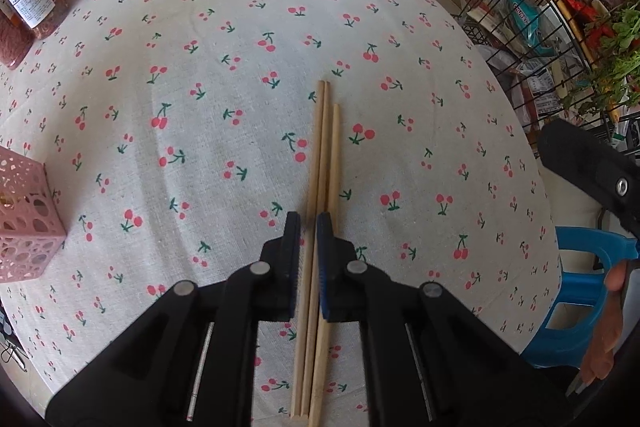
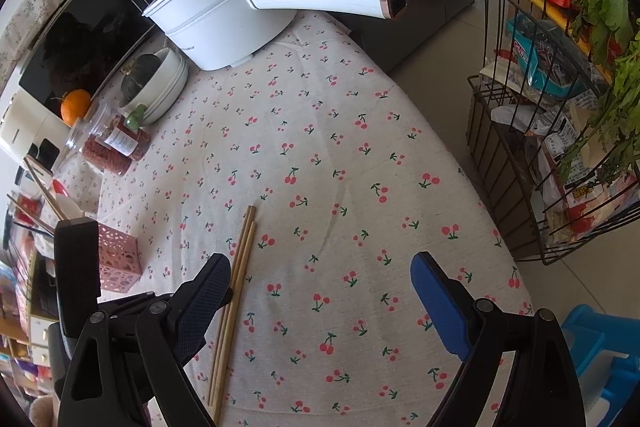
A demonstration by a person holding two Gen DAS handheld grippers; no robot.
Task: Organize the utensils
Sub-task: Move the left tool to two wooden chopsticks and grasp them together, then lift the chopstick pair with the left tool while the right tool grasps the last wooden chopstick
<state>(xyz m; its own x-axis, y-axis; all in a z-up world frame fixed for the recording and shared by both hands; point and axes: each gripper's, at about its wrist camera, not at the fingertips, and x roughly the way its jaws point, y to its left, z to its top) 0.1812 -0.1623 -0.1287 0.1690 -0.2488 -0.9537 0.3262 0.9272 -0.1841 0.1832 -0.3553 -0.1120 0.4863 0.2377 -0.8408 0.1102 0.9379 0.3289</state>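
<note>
Surface: a table under a pale cloth printed with red cherries (image 1: pixel 224 75); the cloth lies mostly flat, with faint creases running up its middle.

Room: a black wire rack (image 2: pixel 532 131) stuffed with snack packets and leafy greens stands off the table at 3 o'clock in the right wrist view; a blue plastic stool (image 2: pixel 600 355) sits low at 4 o'clock.

Back of table: a white electric pot (image 2: pixel 212 27) with a long handle at 12 o'clock, stacked white dishes (image 2: pixel 168 87) and jars beside it toward 10 o'clock.

Chopsticks: three wooden chopsticks (image 1: pixel 324 155) lie side by side on the cloth, tips toward 12 o'clock, roughly parallel, one set a little lower than the other two.

Left gripper: the left gripper (image 1: pixel 308 227) points steeply down over the bundle, its jaws drawn together on the chopsticks near their midlength; gripping there likely keeps the bundle balanced on lifting. Whether all three are pinched I cannot tell.

Right gripper: the right gripper (image 2: pixel 320 291) hangs over bare cloth at 6 o'clock with jaws wide apart, nothing between them, probably waiting its turn.

Holder: a pink perforated box (image 1: pixel 24 223) stands at 9 o'clock from the chopsticks, well apart, seemingly their destination.

Progress: early, by my judgement; the chopsticks rest on the cloth, not yet lifted.
</note>
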